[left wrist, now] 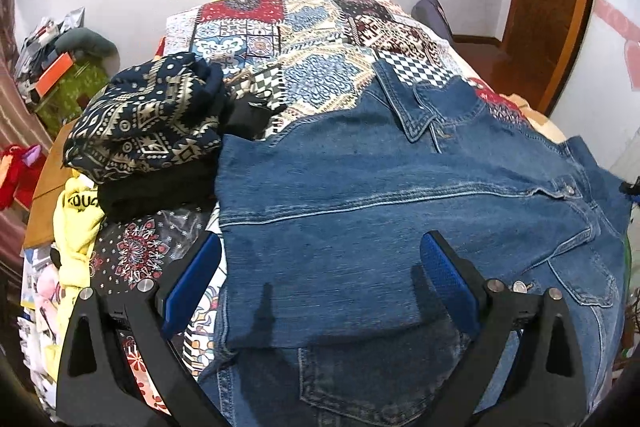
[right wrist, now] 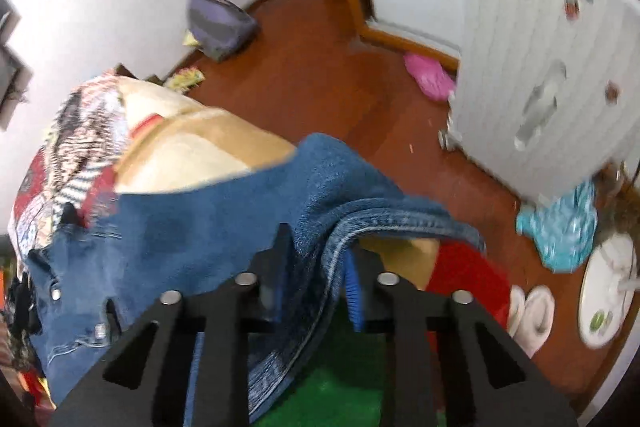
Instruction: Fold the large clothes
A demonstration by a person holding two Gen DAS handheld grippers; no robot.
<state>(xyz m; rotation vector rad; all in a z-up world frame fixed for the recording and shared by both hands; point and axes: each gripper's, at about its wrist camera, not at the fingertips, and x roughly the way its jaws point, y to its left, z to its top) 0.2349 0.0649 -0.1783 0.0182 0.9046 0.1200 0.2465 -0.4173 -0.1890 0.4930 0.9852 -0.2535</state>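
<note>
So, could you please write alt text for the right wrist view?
The right gripper is shut on the hem of a denim jacket at the edge of a bed. Beyond lie a wooden floor and a white cupboard.

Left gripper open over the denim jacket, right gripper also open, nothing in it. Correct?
Half right. The left gripper is open above the denim jacket. The right gripper is not open and empty: the right wrist view shows its jaws closed on a folded edge of the denim jacket.
</note>
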